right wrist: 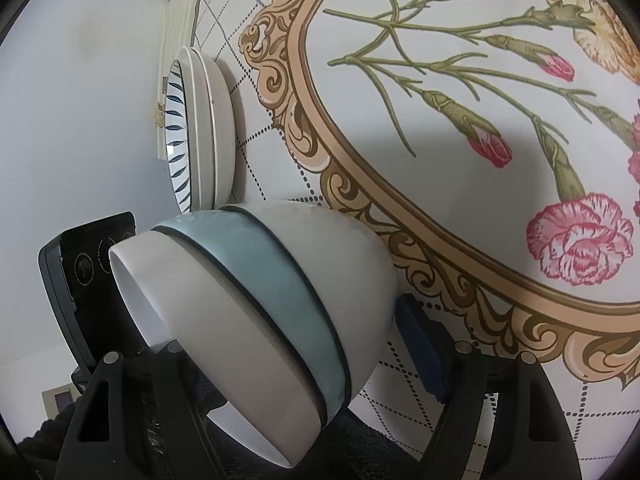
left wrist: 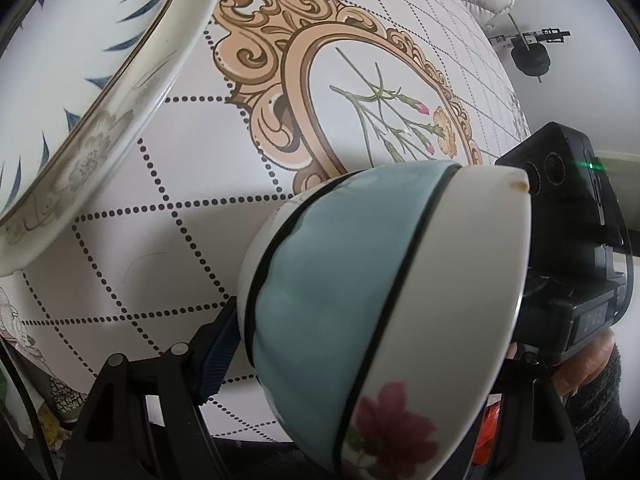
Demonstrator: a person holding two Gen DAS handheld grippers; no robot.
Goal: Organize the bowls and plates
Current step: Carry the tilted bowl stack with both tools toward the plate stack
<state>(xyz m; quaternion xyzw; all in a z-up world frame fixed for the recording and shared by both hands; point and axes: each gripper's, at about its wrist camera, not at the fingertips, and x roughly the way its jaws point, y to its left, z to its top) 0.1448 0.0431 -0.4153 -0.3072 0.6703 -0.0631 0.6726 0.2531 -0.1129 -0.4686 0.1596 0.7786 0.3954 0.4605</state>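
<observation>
1. Blue-banded white porcelain: the bowl (left wrist: 360,300) hangs tipped on its side above the table (left wrist: 180,200), over the edge of the floral medallion printed on the cloth, touching nothing below it.
2. The left gripper (left wrist: 368,360) is clenched across the bowl, its blue pad (left wrist: 218,354) against the foot and the other finger hidden behind the rim.
3. The right gripper (right wrist: 288,344) also straddles the bowl, one pad (right wrist: 420,344) lying at the foot; I cannot tell whether it presses or merely brackets.
4. A stack of plates (right wrist: 208,128) stands near the table's far edge, well apart from the bowl.
5. The step in hand looks like carrying or passing the bowl between the two tools.
6. Next, I judge, the bowl must be righted, rim up, and lowered gently to its place; only one tool should let go at a time.
</observation>
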